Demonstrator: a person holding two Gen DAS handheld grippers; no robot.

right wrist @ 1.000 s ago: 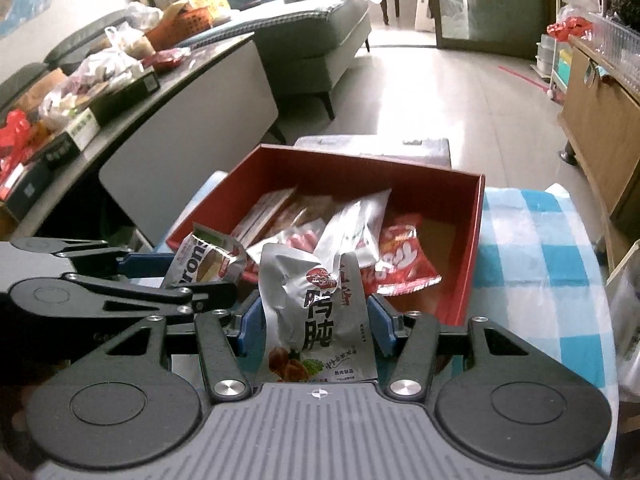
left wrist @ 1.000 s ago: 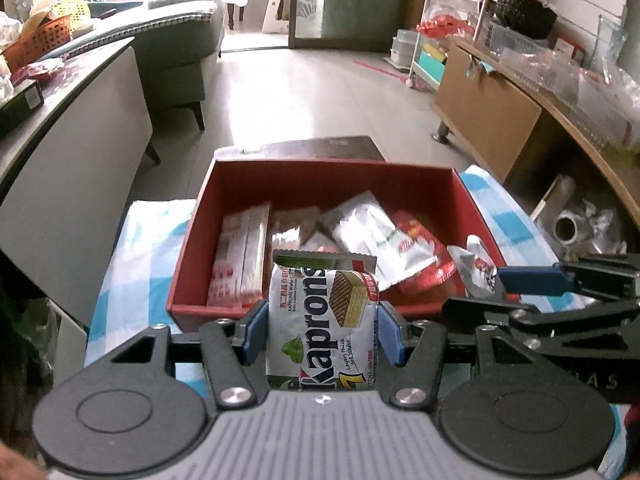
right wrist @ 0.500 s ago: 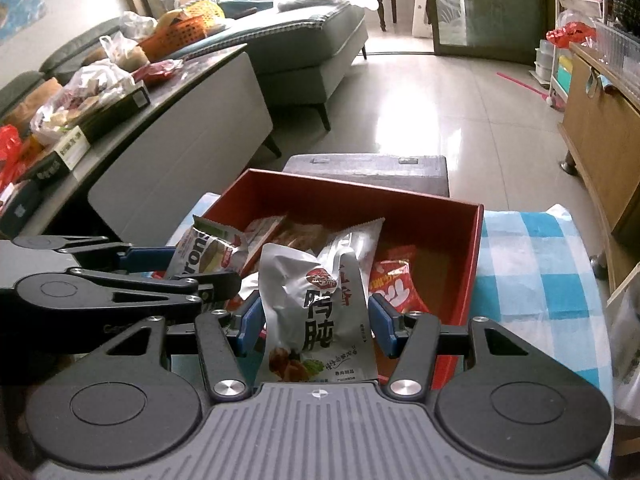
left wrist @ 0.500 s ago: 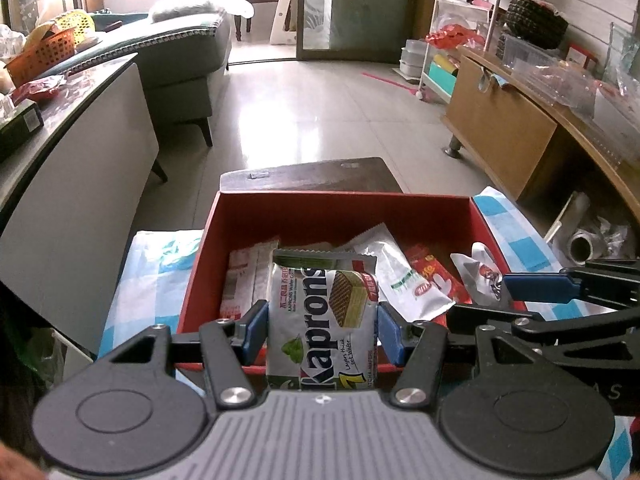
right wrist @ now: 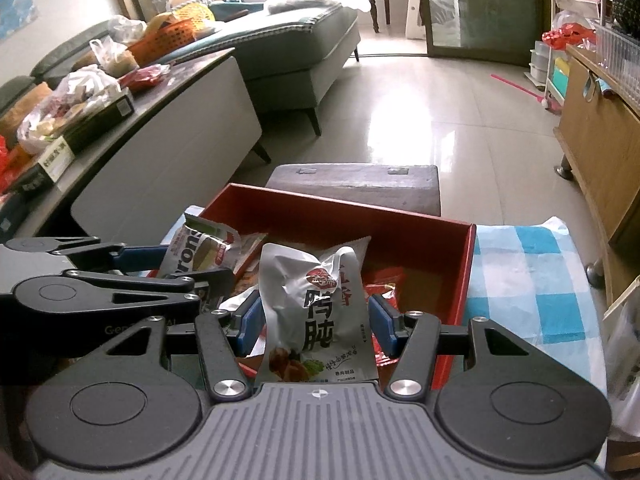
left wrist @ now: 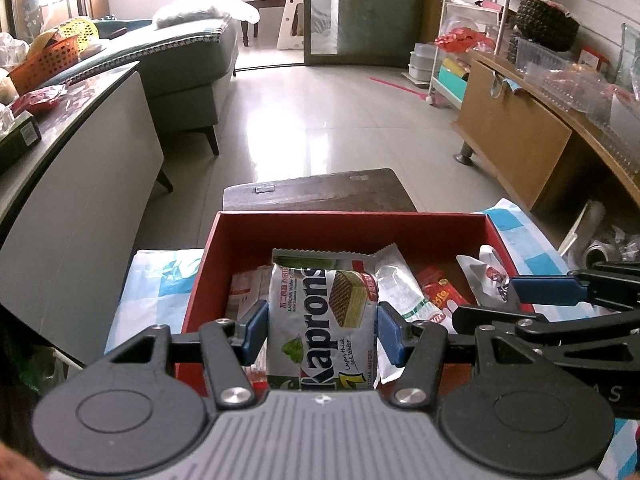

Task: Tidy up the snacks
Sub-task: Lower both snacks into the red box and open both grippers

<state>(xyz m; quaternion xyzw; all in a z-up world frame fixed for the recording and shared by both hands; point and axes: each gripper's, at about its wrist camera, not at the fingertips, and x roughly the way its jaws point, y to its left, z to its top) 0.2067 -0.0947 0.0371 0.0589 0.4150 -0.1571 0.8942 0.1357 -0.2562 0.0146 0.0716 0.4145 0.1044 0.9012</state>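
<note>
My left gripper (left wrist: 322, 330) is shut on a white and green Kaprons wafer pack (left wrist: 322, 320) and holds it over the near part of the red box (left wrist: 352, 232). My right gripper (right wrist: 314, 326) is shut on a silver pouch with Chinese print (right wrist: 316, 308) and holds it over the same red box (right wrist: 460, 272). Each gripper shows in the other's view: the right one (left wrist: 520, 292) with its pouch (left wrist: 490, 276), the left one (right wrist: 160, 264) with its wafer pack (right wrist: 200, 250). Several snack packs lie in the box.
The box sits on a blue and white checked cloth (right wrist: 520, 272). A dark stool (left wrist: 320, 192) stands behind it. A grey counter (left wrist: 72, 184) with goods runs along the left, a wooden cabinet (left wrist: 520, 136) along the right, a sofa (left wrist: 188, 60) farther back.
Both grippers have tilted up and pulled back a little with their packs still held. The box now sits lower and nearer in both views.
</note>
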